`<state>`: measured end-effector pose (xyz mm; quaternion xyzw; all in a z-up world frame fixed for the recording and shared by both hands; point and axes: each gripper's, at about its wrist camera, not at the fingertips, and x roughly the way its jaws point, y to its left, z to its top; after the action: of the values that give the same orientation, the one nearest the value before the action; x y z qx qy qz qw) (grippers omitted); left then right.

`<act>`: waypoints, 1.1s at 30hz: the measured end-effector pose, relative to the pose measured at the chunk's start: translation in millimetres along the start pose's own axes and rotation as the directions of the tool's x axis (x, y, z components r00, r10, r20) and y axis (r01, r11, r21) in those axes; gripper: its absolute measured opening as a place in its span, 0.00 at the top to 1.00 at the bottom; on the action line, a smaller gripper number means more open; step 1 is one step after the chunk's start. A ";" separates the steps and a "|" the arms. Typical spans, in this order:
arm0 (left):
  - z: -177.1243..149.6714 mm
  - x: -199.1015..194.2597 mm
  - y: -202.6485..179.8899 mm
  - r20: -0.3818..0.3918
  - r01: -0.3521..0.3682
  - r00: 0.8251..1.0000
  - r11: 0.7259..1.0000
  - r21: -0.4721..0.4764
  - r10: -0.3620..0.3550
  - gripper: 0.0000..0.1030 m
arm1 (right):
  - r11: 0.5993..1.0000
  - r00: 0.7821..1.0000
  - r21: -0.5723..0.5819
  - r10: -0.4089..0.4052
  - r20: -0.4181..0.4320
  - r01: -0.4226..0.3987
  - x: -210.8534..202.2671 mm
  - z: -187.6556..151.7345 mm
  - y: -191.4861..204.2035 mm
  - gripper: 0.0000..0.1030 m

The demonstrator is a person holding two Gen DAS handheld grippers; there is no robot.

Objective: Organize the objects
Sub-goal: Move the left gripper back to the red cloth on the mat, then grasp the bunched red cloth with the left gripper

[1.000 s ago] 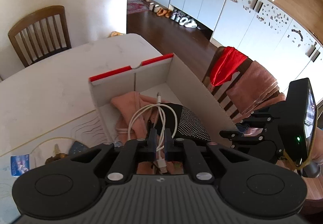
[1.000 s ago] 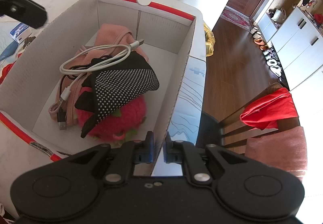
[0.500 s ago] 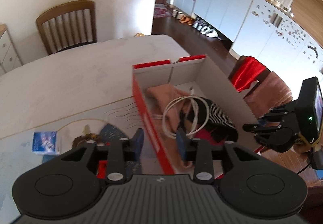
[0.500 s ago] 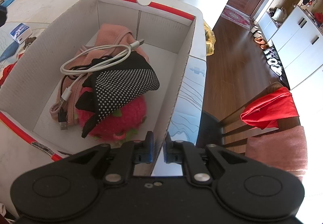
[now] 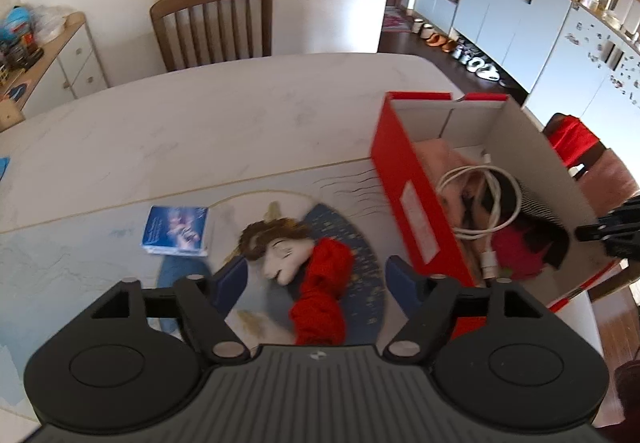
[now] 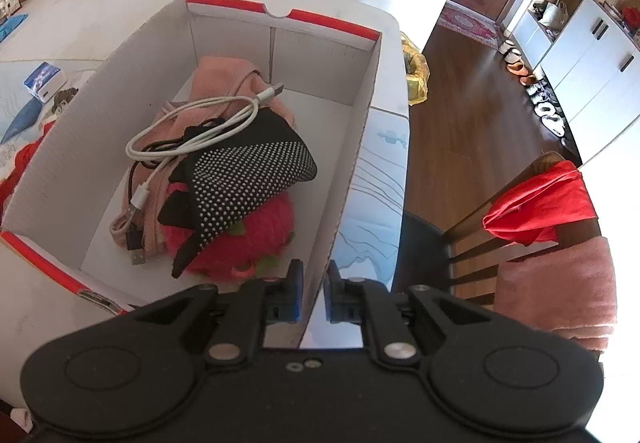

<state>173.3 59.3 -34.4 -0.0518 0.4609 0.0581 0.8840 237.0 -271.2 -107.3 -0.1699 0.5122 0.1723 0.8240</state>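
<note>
While the right gripper (image 6: 314, 297) pinches the box (image 6: 352, 147) wall, the doll (image 5: 308, 275) lies on the table (image 5: 200, 131) between the opening, empty jaws of the nearer left gripper (image 5: 316, 277), long axis pointing away, box to its right.

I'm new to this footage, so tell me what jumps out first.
The red shoebox on the table's right side, holding a white cable, a dotted black cloth and a pink plush toy. The right gripper clamps the box's wall. The left gripper, opening, hangs over a doll in red left of the box.
</note>
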 end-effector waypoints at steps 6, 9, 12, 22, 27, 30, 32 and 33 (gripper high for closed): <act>-20.5 27.8 1.2 -0.038 0.001 0.999 1.000 0.030 0.001 0.19 | 1.000 1.000 0.020 0.015 -0.001 -0.015 -3.3 2.1 -2.2 0.87; -28.7 43.9 1.9 -0.075 0.036 0.997 0.999 -0.002 -0.036 0.16 | 1.000 1.000 0.024 0.016 -0.003 -0.016 -3.9 2.4 -1.8 0.86; -35.7 56.2 -0.2 -0.082 0.052 0.995 0.999 -0.007 -0.053 0.04 | 0.999 1.000 0.028 0.018 -0.002 -0.018 -4.8 2.4 -1.7 0.85; -48.2 90.9 -10.6 -0.114 0.035 0.993 0.998 0.044 -0.030 0.02 | 0.999 1.000 0.041 0.022 -0.001 -0.021 -5.3 3.2 -1.0 0.82; -52.6 103.1 -18.2 -0.124 0.010 0.992 0.996 0.087 0.001 0.02 | 0.999 1.000 0.045 0.022 0.000 -0.022 -5.2 3.0 -0.2 0.78; -55.2 105.8 -19.1 -0.117 0.010 0.993 0.997 0.079 -0.001 0.02 | 0.999 1.000 0.040 0.015 0.000 -0.015 -4.8 2.6 1.2 0.78; -56.1 105.4 -18.7 -0.101 -0.003 0.995 0.997 0.077 0.010 0.03 | 0.999 1.000 0.040 0.015 -0.001 -0.015 -4.3 2.1 1.4 0.79; -56.0 106.1 -18.2 -0.098 -0.002 0.995 0.997 0.076 0.010 0.03 | 0.999 1.000 0.039 0.015 -0.001 -0.015 -4.2 2.2 1.6 0.79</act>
<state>191.1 39.0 -152.8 -0.0195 0.5060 0.0405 0.8613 236.3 -269.3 -102.8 -0.1500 0.5173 0.1682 0.8256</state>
